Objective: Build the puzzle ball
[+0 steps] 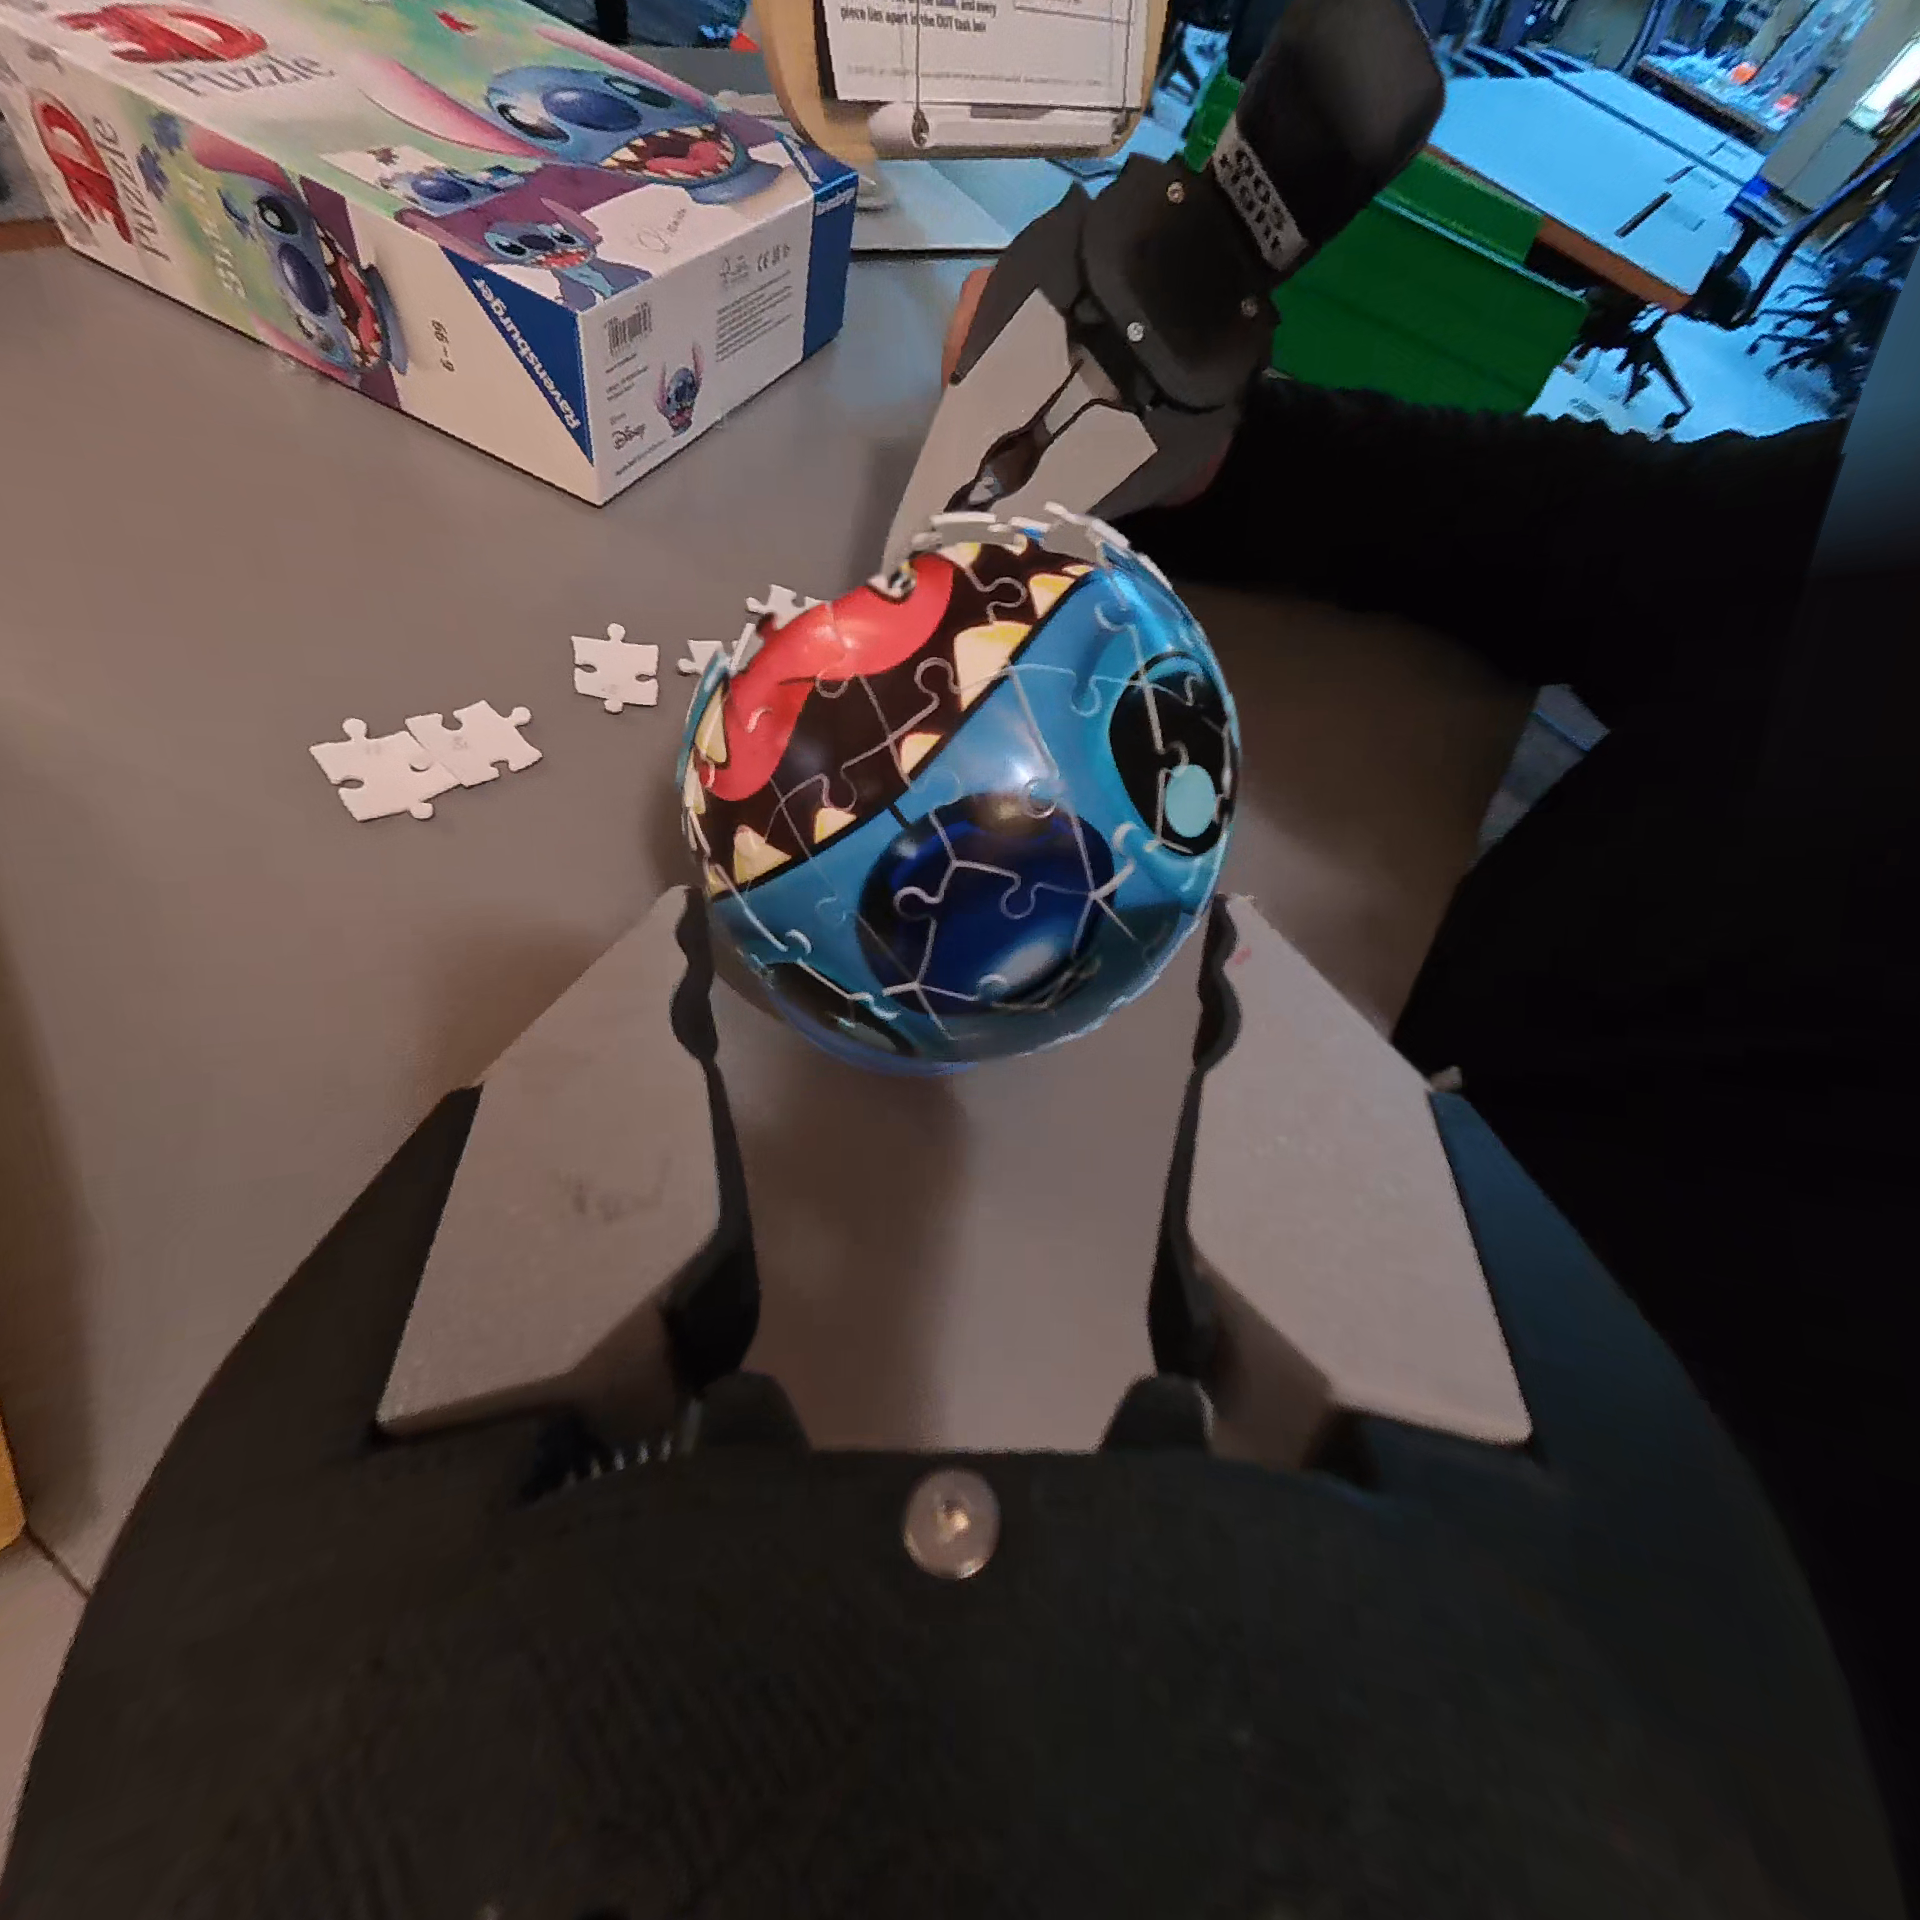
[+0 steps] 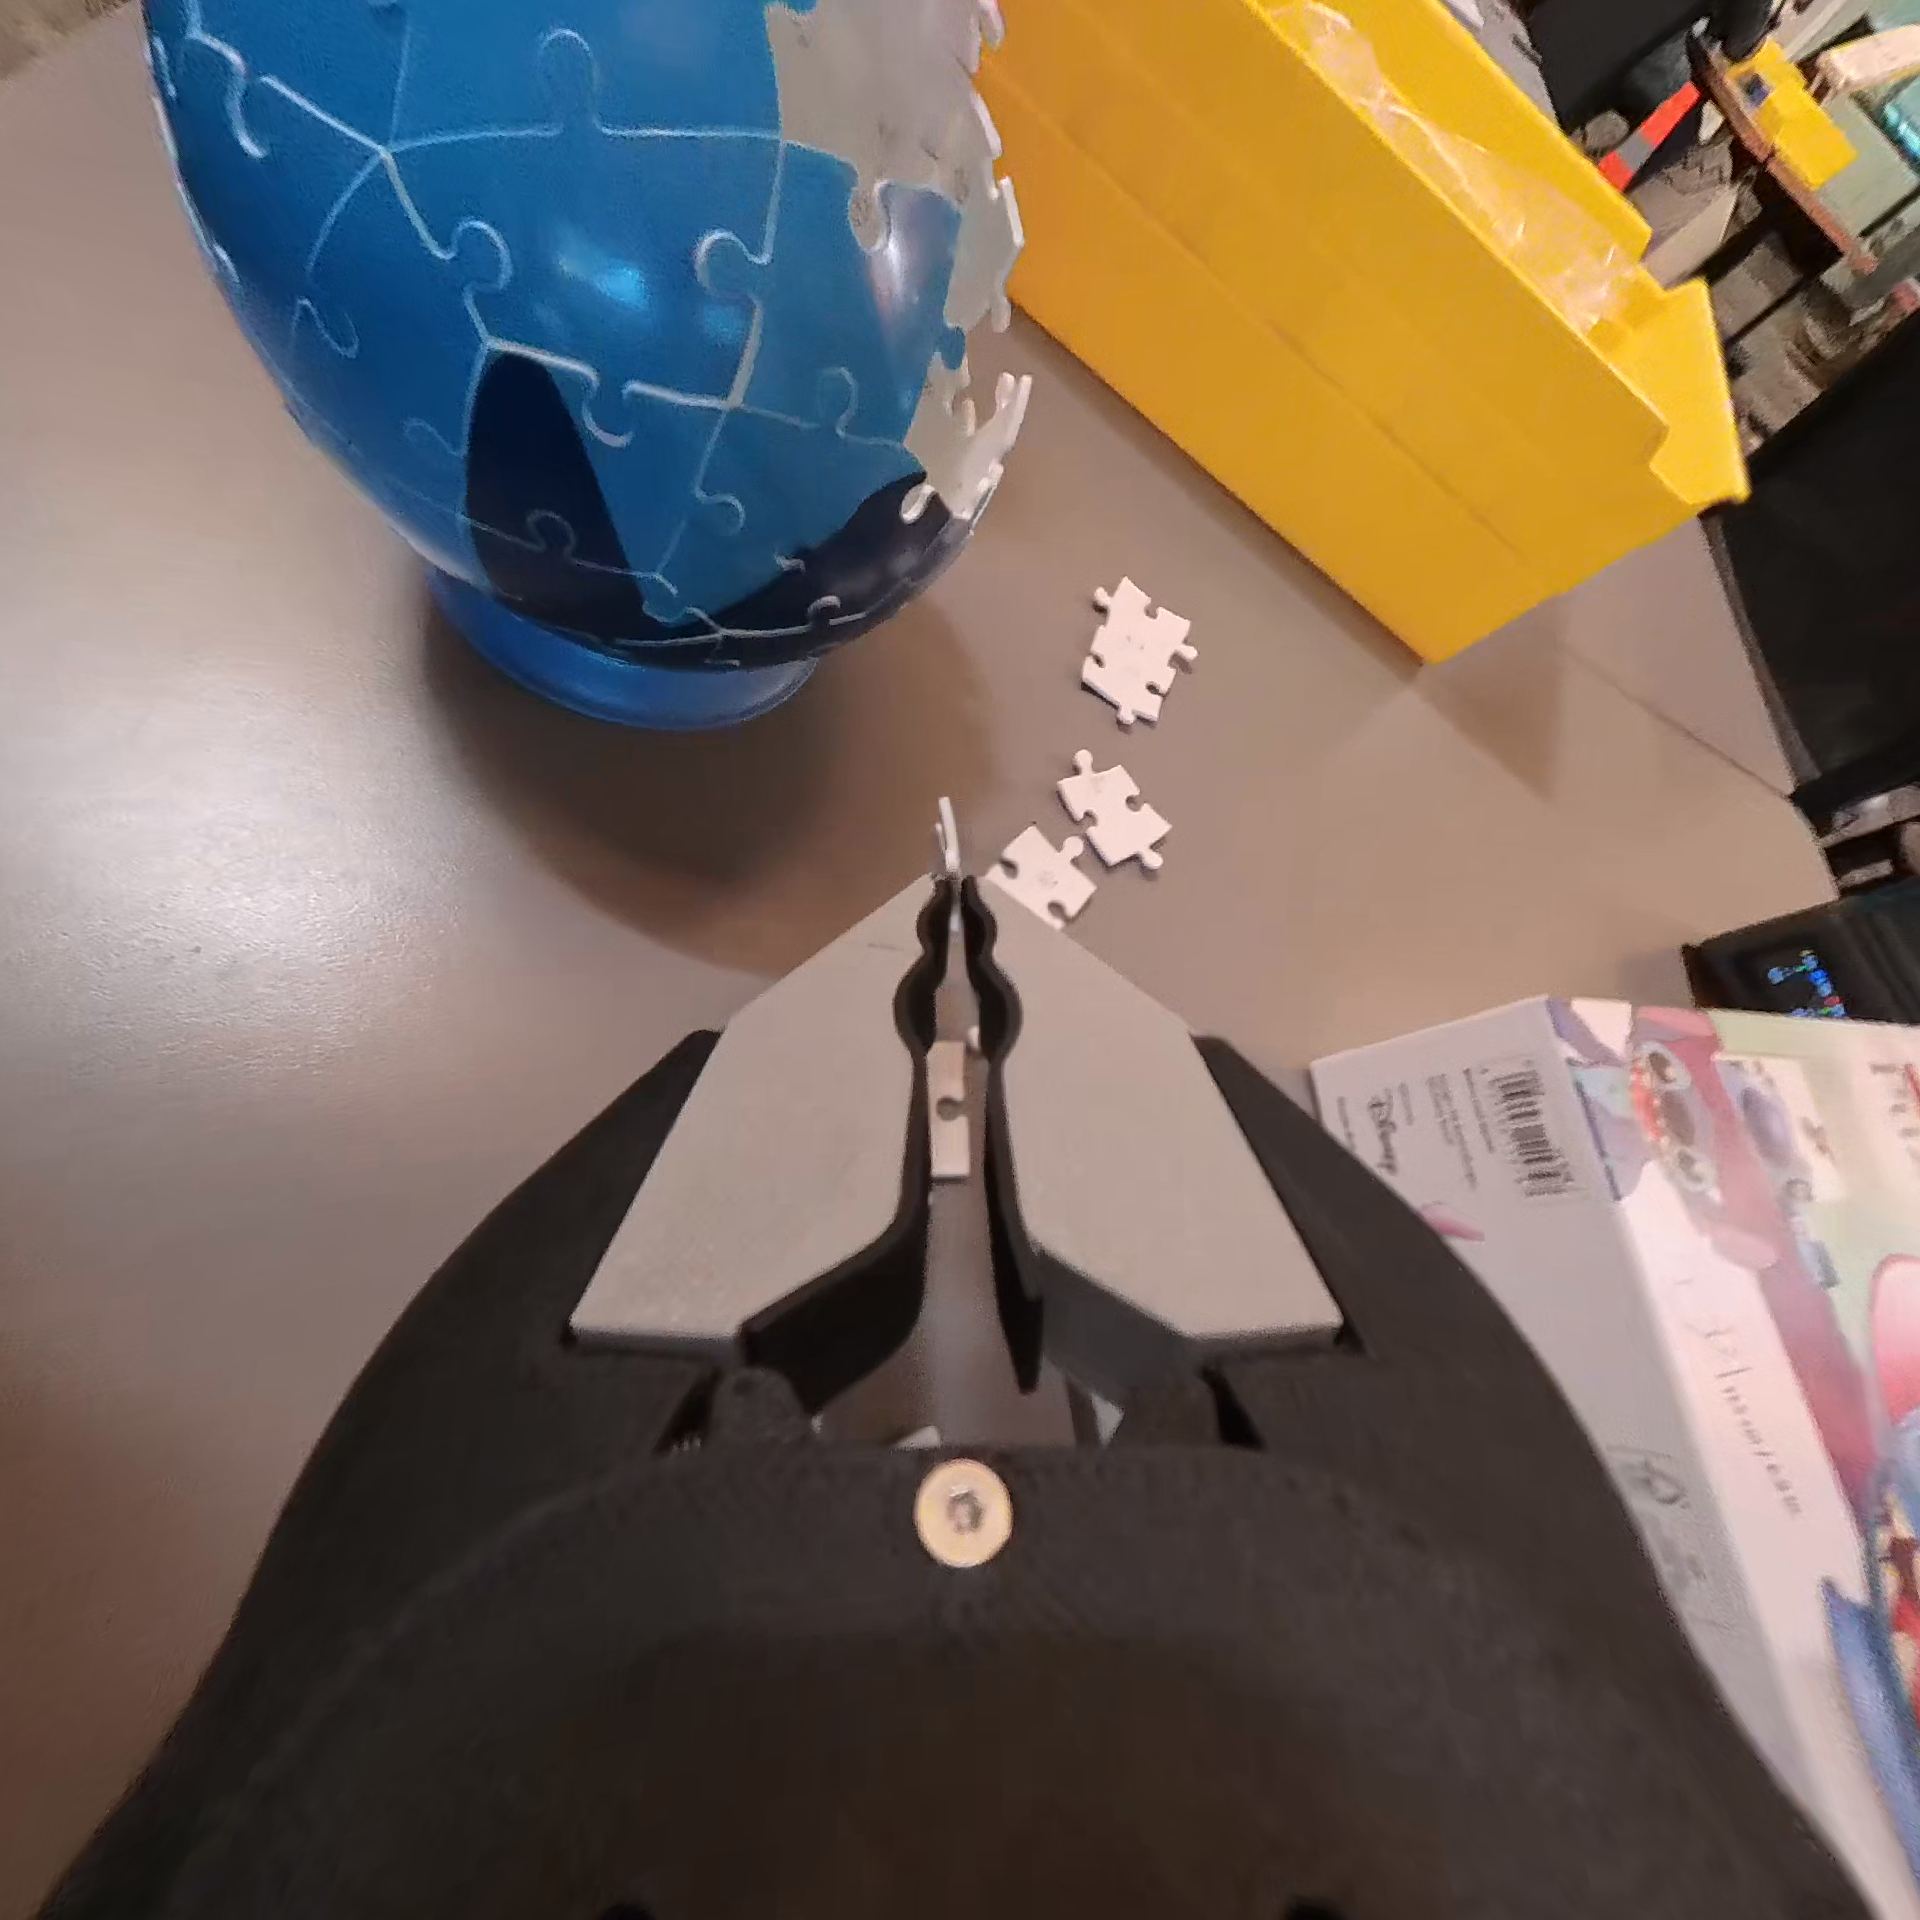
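Observation:
The puzzle ball [image 1: 966, 810] stands on its blue base [image 2: 623, 675] on the grey table; it is blue with a red and black mouth, and it also shows in the right wrist view [image 2: 571, 312]. Its top is unfilled, with white piece edges [image 2: 966, 208] round the hole. My left gripper [image 1: 951, 925] is open, its fingertips flanking the ball's near lower sides; I cannot tell whether they touch. My right gripper [image 2: 951, 883], also in the left wrist view [image 1: 966, 509], is shut on a white puzzle piece [image 2: 945, 831] just above the ball's top rim.
Loose white pieces [image 1: 426, 758] [image 2: 1114, 810] lie face down left of the ball. The puzzle box [image 1: 416, 229] [image 2: 1662, 1351] lies behind them. Yellow bins [image 2: 1351, 312] stand at the table's side. A paper stand [image 1: 966, 73], green crates [image 1: 1434, 301] and a dark sleeve [image 1: 1455, 520] are beyond. The left gripper's tips are roughly 15 cm from the right gripper's.

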`<state>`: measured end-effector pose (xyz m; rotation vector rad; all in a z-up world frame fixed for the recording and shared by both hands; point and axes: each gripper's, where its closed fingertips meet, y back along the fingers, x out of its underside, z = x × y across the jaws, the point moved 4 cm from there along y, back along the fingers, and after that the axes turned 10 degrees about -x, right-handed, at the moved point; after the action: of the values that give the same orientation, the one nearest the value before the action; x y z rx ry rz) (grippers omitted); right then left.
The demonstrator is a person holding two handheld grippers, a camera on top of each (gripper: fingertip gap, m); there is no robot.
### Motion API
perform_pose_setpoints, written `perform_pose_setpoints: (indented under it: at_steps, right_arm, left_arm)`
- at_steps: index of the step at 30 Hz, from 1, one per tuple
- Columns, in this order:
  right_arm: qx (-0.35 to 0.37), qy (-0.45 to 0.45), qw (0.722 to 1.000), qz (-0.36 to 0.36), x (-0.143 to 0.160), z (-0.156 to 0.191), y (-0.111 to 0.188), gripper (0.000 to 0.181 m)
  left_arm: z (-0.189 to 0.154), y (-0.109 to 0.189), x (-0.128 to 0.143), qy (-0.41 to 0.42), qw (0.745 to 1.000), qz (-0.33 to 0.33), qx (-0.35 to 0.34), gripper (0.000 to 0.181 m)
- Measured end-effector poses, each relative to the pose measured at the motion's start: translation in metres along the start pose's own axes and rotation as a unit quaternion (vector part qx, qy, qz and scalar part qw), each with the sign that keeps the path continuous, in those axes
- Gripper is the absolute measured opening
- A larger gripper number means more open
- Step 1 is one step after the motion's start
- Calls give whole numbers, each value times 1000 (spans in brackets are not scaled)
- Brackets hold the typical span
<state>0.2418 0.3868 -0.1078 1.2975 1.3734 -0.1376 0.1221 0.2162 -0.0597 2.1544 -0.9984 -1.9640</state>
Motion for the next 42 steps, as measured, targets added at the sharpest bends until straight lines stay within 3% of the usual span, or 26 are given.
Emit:
perform_pose_setpoints:
  at_steps: [11, 17, 24, 27, 34, 40, 42]
  right_arm:
    - [-35, -147, 979, -140, -21, -18, 21, 0]
    - [-51, -137, 972, -182, -58, -27, 26, 0]
    - [-55, -63, 986, -142, -110, -33, 11, 0]
    - [-34, 2, 994, -100, -124, -39, -3, 0]
    - [-93, 37, 991, -85, -141, -45, -25, 0]
    - [-120, 71, 987, -79, -143, -43, -26, 0]
    - [-129, 81, 986, -72, -142, -41, -28, 0]
  left_arm:
    - [-9, -16, 4, -73, 997, 10, -38, 97]
    - [-3, -17, 12, -136, 990, 16, -20, 96]
    - [4, -23, 23, -210, 977, 17, -22, 93]
    - [6, -23, 24, -195, 981, 20, -9, 92]
    - [2, -21, 23, -181, 983, 12, -29, 91]
    - [-3, -3, 6, -26, 996, -55, -70, 97]
    - [-11, -2, 2, -26, 995, -66, -66, 100]
